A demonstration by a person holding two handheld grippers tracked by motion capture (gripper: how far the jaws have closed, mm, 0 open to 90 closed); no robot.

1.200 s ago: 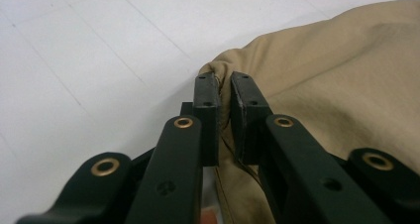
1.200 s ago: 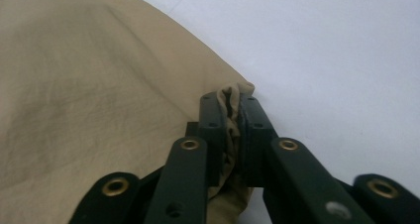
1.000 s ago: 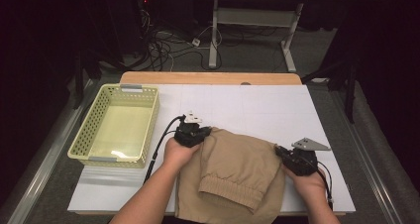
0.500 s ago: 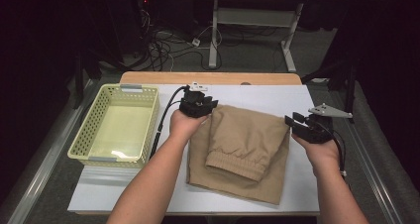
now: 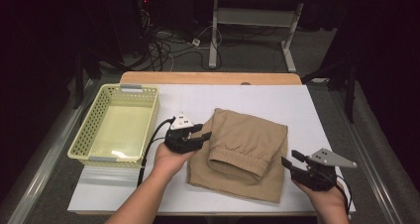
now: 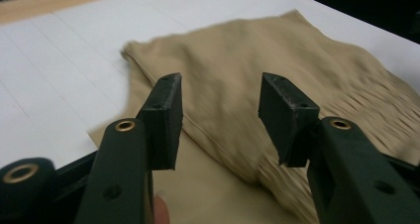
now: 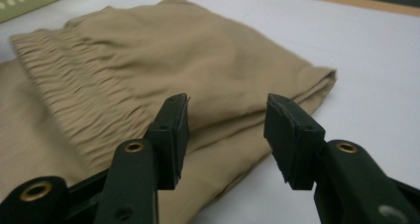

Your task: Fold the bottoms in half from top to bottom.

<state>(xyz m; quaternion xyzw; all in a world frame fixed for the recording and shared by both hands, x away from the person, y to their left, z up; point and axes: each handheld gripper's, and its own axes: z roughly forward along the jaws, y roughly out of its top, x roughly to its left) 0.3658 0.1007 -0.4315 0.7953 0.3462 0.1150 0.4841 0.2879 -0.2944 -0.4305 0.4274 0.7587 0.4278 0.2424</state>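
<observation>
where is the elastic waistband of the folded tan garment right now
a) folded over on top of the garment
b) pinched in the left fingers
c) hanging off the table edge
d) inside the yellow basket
a) the ribbed waistband lies across the top of the folded tan garment on the table.

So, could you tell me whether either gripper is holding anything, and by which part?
Nothing is held: the left gripper and right gripper have just opened, with the folded tan fabric garment lying free beneath them.
</observation>
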